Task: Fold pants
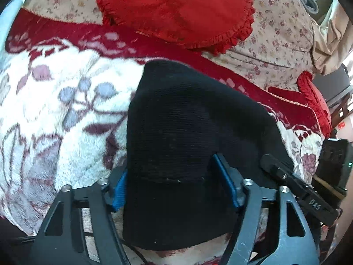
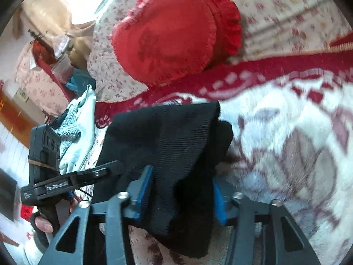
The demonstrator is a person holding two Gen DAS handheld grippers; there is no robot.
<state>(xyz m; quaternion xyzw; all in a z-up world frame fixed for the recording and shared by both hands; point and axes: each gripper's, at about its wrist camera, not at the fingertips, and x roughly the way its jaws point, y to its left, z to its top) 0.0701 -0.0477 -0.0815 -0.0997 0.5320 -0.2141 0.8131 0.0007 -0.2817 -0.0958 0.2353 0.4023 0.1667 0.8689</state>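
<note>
Your left gripper [image 1: 176, 185] has the black pants [image 1: 187, 121] between its blue pads [image 1: 222, 176], jaws wide, and the pads seem not to press. Your right gripper [image 2: 183, 190] is similar – cloth hangs between the pads, but I cannot tell if it is really held. The pants lie in the lower centre of both views, on the fluffy white and red blanket [image 1: 66, 110]. The knit is soft and ribbed, so it may slip out and the fold collapses – the plush blanket could also drag the edge. A red frilled cushion [image 1: 176, 11] sits above.
</note>
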